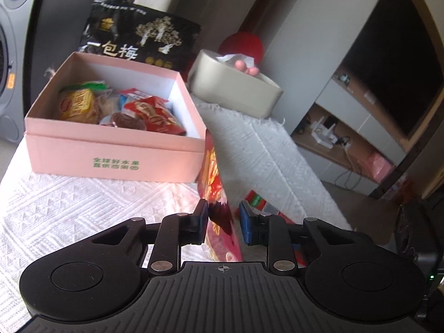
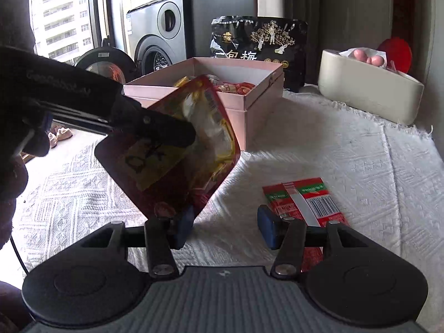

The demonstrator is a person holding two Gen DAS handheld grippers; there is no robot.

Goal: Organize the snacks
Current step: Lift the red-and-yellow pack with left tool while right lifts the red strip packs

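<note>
A pink open box (image 1: 116,152) holds several snack packets (image 1: 144,111) on the white cloth. My left gripper (image 1: 223,222) has a red snack bag (image 1: 215,177) between its jaws, edge-on, lifted off the cloth; a gap shows on the right side. In the right wrist view the same red bag (image 2: 194,149) hangs from the left gripper's fingers (image 2: 155,127) in front of the box (image 2: 249,94). My right gripper (image 2: 224,226) is open and empty, just below the bag. A red-green packet (image 2: 302,202) lies flat on the cloth by its right finger.
A large black snack bag (image 1: 138,38) stands behind the box. A beige tissue holder (image 1: 236,88) sits at the back right. The white textured cloth (image 1: 83,208) covers the table, whose edge drops off at the right. A washing machine (image 2: 163,36) stands behind.
</note>
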